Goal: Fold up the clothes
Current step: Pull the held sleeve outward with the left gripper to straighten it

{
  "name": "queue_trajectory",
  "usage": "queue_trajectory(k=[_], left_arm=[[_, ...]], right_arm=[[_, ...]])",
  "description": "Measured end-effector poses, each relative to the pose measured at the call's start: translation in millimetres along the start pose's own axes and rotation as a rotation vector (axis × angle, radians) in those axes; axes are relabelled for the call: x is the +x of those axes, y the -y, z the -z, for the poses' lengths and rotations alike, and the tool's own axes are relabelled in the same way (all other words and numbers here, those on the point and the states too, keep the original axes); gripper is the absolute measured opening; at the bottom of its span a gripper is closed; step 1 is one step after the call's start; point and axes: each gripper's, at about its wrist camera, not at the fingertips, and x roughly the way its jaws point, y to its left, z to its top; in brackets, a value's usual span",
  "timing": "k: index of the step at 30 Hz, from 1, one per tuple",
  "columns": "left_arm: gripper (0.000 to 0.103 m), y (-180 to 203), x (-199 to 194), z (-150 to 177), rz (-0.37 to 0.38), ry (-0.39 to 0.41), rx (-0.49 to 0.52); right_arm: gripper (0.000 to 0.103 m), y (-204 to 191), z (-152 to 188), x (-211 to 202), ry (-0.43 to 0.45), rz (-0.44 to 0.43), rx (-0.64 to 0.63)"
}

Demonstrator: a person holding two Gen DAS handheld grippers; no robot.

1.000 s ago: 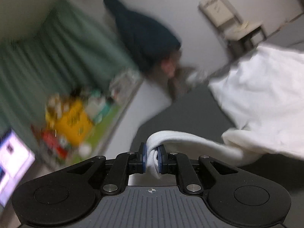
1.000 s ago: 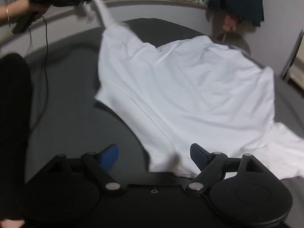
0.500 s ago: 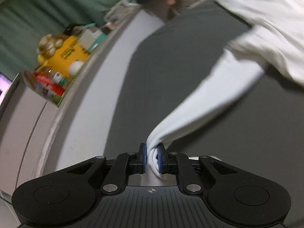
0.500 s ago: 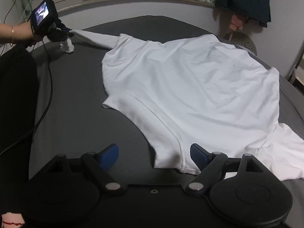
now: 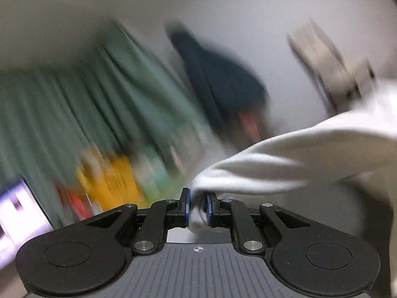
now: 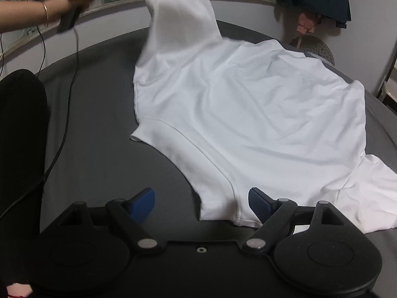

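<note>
White long-sleeved shirt (image 6: 248,114) spread over the dark grey desk (image 6: 99,149), body flat, one sleeve (image 6: 178,12) lifted clear of the surface at the far left corner. Left hand-held gripper (image 5: 198,208) clenched on the sleeve cuff (image 5: 197,214), blue pads (image 5: 186,207) pinching bunched cloth; background streaked with blur, so in motion. Right hand-held gripper (image 6: 201,202) released, jaws spread wide, poised low at the near hem (image 6: 223,213), one pad (image 6: 260,202) over the cloth edge and the other over bare desk; nothing grasped. Second sleeve (image 6: 372,188) lying crumpled at the near right. Step in hand, as judged: carrying the raised sleeve across the body for the first fold. Best done by keeping the pinch firm at the cuff, lifting high enough that the sleeve clears the shoulder without dragging the body, then laying it straight along the chest with the crease at the shoulder seam. Advisable to pin the hem with the open gripper so the body stays flat. Risk: bunched cuff slipping out, or a twisted sleeve leaving a ridge.
</note>
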Motion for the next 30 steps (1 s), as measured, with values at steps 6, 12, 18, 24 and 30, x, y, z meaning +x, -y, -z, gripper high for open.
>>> queue_trajectory(k=[6, 12, 18, 24, 30], left_arm=[[0.012, 43, 22, 40, -0.099, -0.105, 0.136], [0.012, 44, -6, -2, -0.131, 0.194, 0.056], [0.042, 85, -44, 50, 0.069, 0.322, 0.450], [0.099, 96, -56, 92, 0.285, 0.019, 0.512], [0.099, 10, -46, 74, 0.342, -0.146, -0.179]], right_arm=[[0.082, -3, 1, -2, -0.004, 0.005, -0.026], [0.083, 6, 0, 0, -0.014, 0.012, 0.017], [0.083, 6, 0, 3, -0.027, 0.001, 0.023], [0.083, 0, 0, -1, -0.023, 0.000, -0.011], [0.083, 3, 0, 1, -0.031, 0.003, 0.015]])
